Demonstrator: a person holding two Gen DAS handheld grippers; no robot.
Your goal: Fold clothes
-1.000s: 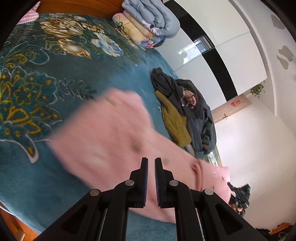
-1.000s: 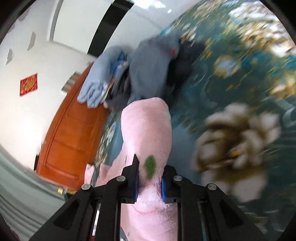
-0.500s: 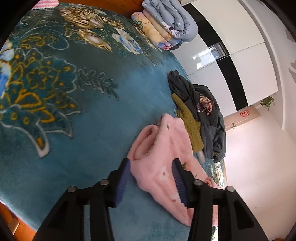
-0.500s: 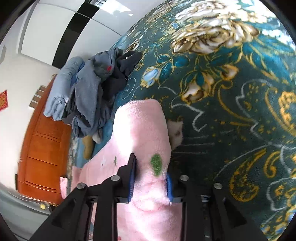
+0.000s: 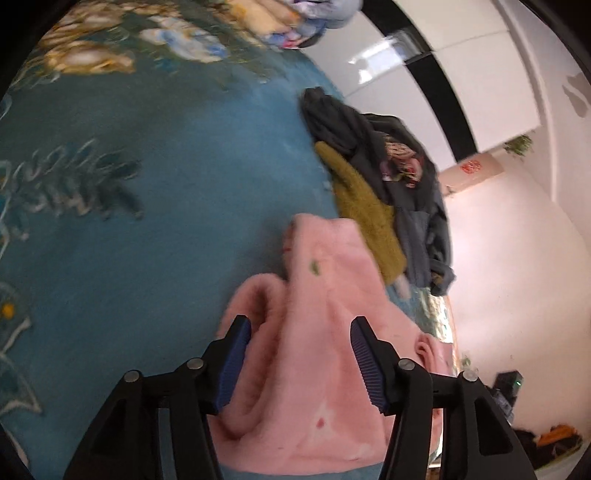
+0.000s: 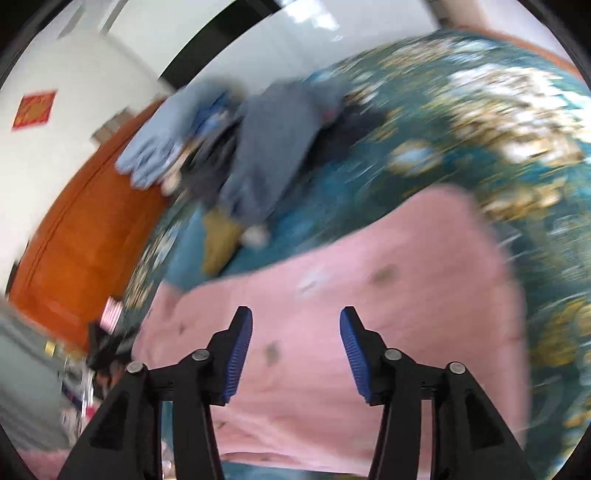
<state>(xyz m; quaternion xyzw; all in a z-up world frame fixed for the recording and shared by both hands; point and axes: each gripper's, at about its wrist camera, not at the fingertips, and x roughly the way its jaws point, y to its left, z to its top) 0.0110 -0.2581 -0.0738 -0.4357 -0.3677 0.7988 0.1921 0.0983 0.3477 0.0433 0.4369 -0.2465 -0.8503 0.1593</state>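
Observation:
A fuzzy pink garment [image 5: 317,354] lies rumpled on the teal floral bedspread [image 5: 147,221]. My left gripper [image 5: 301,332] is open, its blue-padded fingers on either side of a raised fold of the garment, gripping nothing. In the right wrist view the same pink garment [image 6: 369,295] lies spread wide and flatter. My right gripper [image 6: 295,321] is open just above it and holds nothing. Both views are blurred by motion.
A pile of other clothes lies further along the bed: a mustard knit [image 5: 365,214] under dark grey garments [image 5: 406,177], also grey and light blue items [image 6: 266,140]. Folded quilts [image 5: 288,14] sit at the bed's far end. An orange wooden door [image 6: 81,236] stands beyond the bed.
Both grippers have opened and let go of the pink garment, which has dropped onto the bedspread. The right gripper now hovers over its flat spread part.

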